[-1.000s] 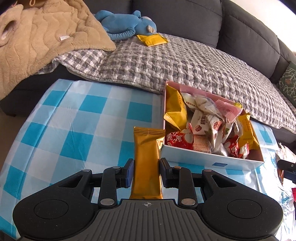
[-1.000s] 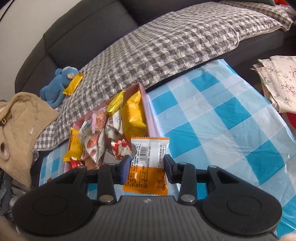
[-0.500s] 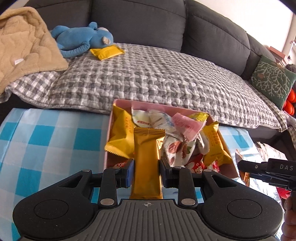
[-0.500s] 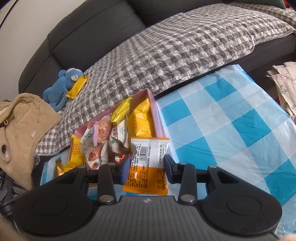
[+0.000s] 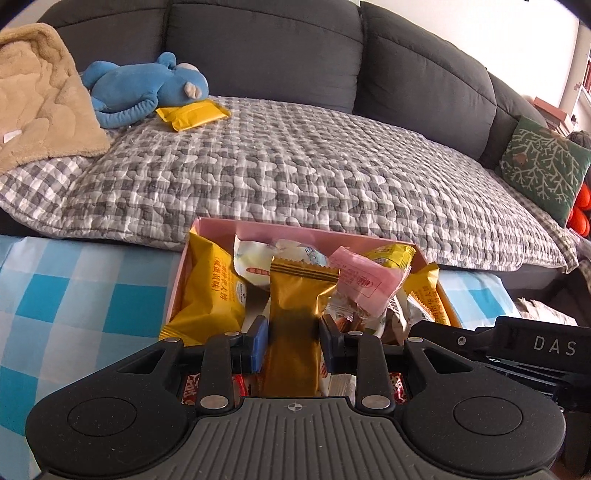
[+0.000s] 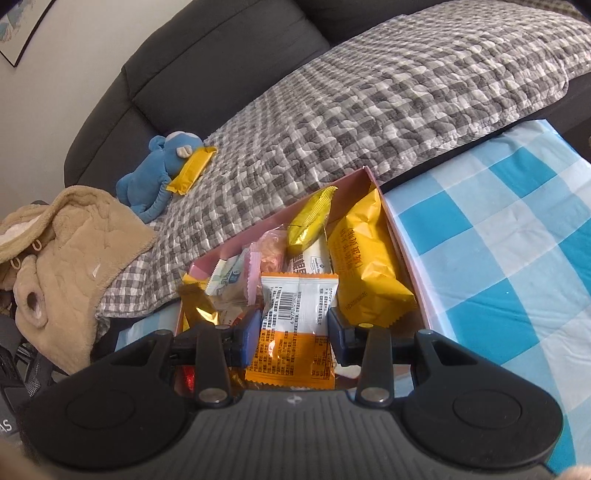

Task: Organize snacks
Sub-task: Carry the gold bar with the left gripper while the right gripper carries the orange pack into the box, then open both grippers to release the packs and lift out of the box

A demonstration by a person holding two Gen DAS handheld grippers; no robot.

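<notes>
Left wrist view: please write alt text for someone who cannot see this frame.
The left gripper holds a gold snack packet upright over a pink box heaped with wrapped snacks, on a blue-checked tablecloth. Its jaws have just been opening slightly, the packet between them. Behind stands a grey sofa with a checked quilt, a blue plush toy and a yellow packet.

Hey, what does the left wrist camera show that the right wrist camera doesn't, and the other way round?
Only the left wrist view: the green leaf-pattern cushion at the sofa's far end. Only the right wrist view: the orange-and-white barcode packet up front and a framed picture's corner on the wall. Both: the pink snack box, the blue plush toy with a yellow packet beside it, and the beige blanket.
</notes>
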